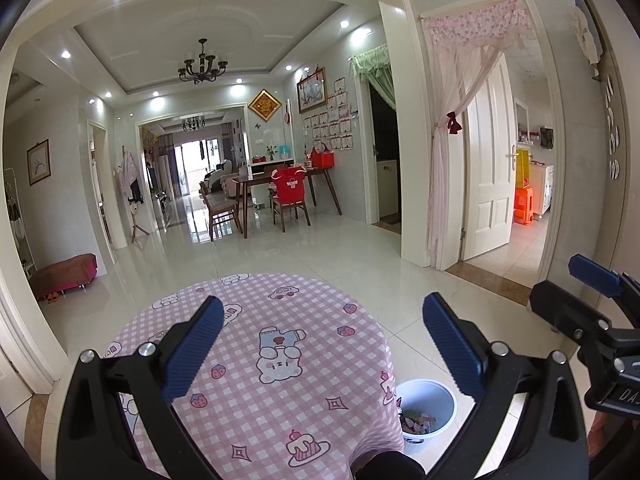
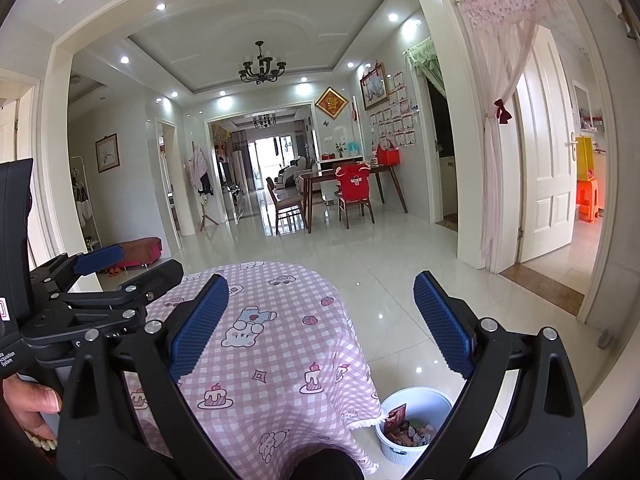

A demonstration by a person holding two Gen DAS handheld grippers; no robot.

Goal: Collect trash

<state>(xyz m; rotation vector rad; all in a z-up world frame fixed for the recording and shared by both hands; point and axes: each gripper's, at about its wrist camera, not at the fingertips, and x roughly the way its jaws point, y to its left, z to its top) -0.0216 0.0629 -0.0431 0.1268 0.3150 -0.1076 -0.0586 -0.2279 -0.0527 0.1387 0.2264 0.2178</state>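
A round table (image 1: 280,408) (image 2: 280,344) under a pink checked cloth with cartoon prints fills the foreground. A white trash bin (image 1: 434,400) (image 2: 420,404) stands on the floor at the table's right side, holding several wrappers (image 1: 418,420) (image 2: 404,428). My left gripper (image 1: 320,344) hovers open above the cloth with nothing between its blue pads. My right gripper (image 2: 322,320) is also open and empty, over the table's right edge. In the left wrist view the right gripper (image 1: 592,280) shows at the right edge; in the right wrist view the left gripper (image 2: 120,264) shows at the left, with a hand (image 2: 28,404) on it.
Glossy tiled floor (image 1: 320,252) stretches toward a dining table with chairs (image 1: 280,192). A doorway with a pink curtain (image 1: 452,140) and a white door (image 1: 490,168) is on the right. A low red bench (image 1: 64,272) sits by the left wall.
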